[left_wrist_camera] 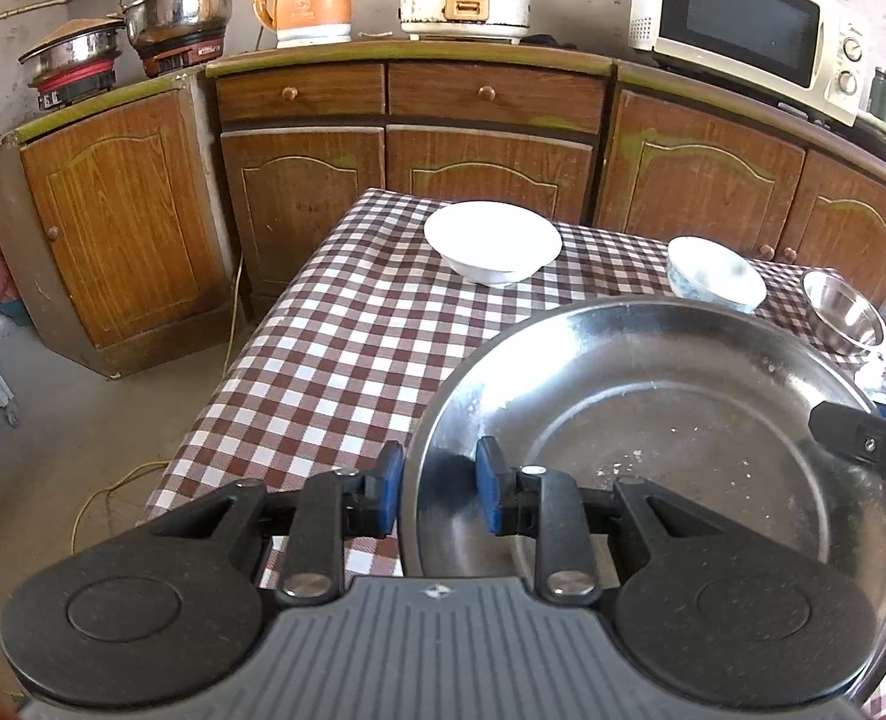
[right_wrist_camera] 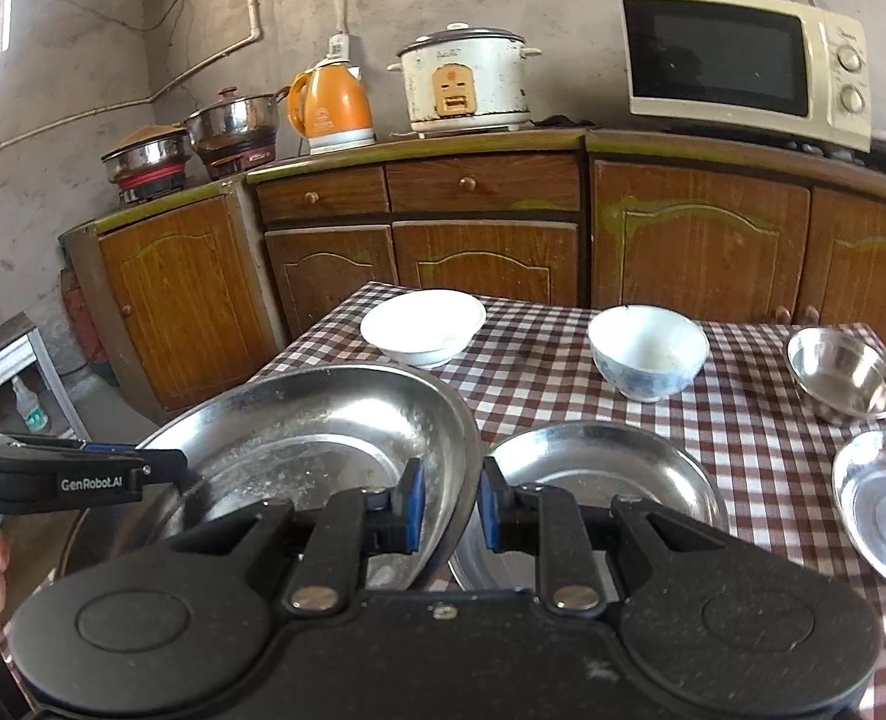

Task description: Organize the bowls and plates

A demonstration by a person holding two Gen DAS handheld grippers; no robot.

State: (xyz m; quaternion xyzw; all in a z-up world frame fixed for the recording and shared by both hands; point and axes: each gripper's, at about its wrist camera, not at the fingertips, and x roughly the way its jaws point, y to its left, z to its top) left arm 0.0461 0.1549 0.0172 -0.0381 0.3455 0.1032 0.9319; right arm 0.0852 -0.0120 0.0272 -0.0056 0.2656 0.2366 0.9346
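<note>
Your left tool [left_wrist_camera: 437, 492] and right tool [right_wrist_camera: 450, 501] each straddle a rim of the large steel plate [right_wrist_camera: 299, 420], fingers narrowed around it though contact isn't clear, at the counter's [right_wrist_camera: 533, 360] near left. Smaller steel plate [right_wrist_camera: 605, 462] sits just right; white bowl [right_wrist_camera: 422, 324] far.

Both wrist views look forward along their fingers, close over the large steel plate [left_wrist_camera: 671, 420] [right_wrist_camera: 323, 438], toward the cabinets [left_wrist_camera: 491, 120] [right_wrist_camera: 479, 228]. They share the checked counter [left_wrist_camera: 335, 348] [right_wrist_camera: 539, 372] and white bowl [left_wrist_camera: 491, 240] [right_wrist_camera: 422, 324].
</note>
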